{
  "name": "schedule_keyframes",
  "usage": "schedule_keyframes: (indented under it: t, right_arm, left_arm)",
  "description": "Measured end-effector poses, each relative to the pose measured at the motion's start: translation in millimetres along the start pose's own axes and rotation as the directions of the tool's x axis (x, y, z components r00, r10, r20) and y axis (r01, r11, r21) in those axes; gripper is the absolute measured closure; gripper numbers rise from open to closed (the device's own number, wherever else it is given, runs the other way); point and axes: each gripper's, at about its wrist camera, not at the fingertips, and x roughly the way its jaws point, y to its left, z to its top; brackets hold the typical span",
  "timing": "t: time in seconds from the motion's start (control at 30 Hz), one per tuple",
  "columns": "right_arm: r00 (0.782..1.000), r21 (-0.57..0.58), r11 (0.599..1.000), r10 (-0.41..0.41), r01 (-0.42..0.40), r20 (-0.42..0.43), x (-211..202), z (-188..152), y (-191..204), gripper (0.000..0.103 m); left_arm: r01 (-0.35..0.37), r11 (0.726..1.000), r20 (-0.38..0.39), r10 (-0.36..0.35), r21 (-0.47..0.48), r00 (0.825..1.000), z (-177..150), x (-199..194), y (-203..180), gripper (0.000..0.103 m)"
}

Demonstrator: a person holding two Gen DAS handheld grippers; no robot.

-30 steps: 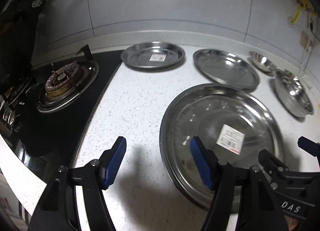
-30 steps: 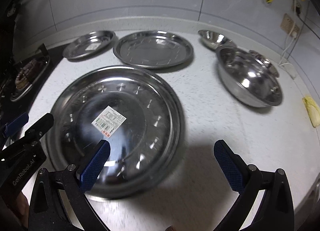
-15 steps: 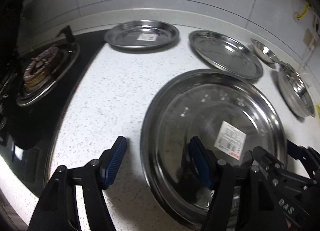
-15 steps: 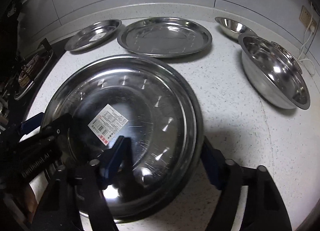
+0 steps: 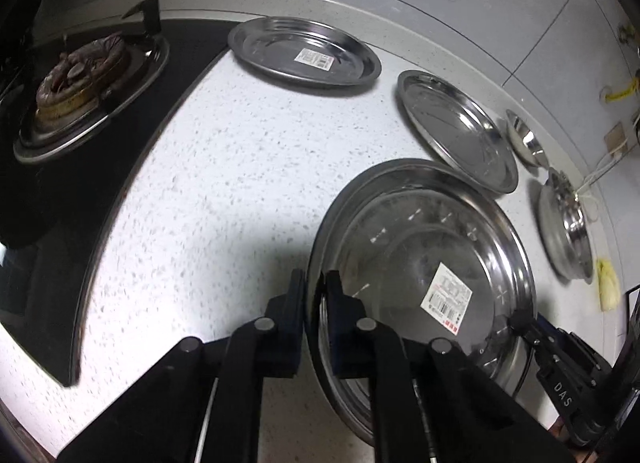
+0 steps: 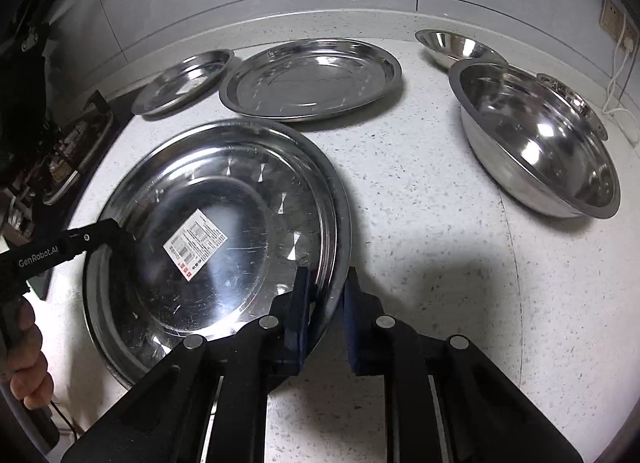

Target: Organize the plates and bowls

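Steel dishes are spread over the speckled worktop: a medium plate at twelve o'clock, a small labelled plate beside it, a deep bowl at two o'clock. The large labelled plate is gripped at its rim by the left hand-held gripper and right hand-held gripper. A farther small bowl is partly hidden.

1. I see a white bench speckled with grey.
2. The big plate is shiny silver steel, with a white barcode sticker carrying red marks.
3. My jaws wear blue pads on black frames.
4. The stove top is glossy black.
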Motion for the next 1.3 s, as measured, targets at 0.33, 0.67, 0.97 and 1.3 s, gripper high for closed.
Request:
schedule_keyframes:
  t: [0.33, 0.67, 0.97, 1.3]
  right_arm:
    - [0.996, -0.029, 0.999, 0.033, -0.030, 0.081, -63, -12, -6, 0.090]
    - [0.992, -0.033, 0.997, 0.066, -0.063, 0.108, -132, -50, -22, 0.089]
    - [0.996, -0.021, 0.997, 0.069, -0.068, 0.050, -133, -78, -30, 0.089]
    - [0.997, -0.002, 0.998, 0.070, -0.070, -0.012, -116, -83, -27, 0.089]
  left_arm:
    - [-0.034, 0.998, 0.089, 0.029, 0.045, 0.996, -23, -65, -27, 0.093]
    - [-0.017, 0.999, 0.068, 0.014, 0.039, 0.998, -74, -120, -42, 0.093]
    - [-0.045, 0.998, 0.012, 0.045, 0.035, 0.999, -99, -117, -46, 0.093]
    - [-0.060, 0.997, 0.002, 0.060, 0.037, 0.998, -92, -116, -41, 0.093]
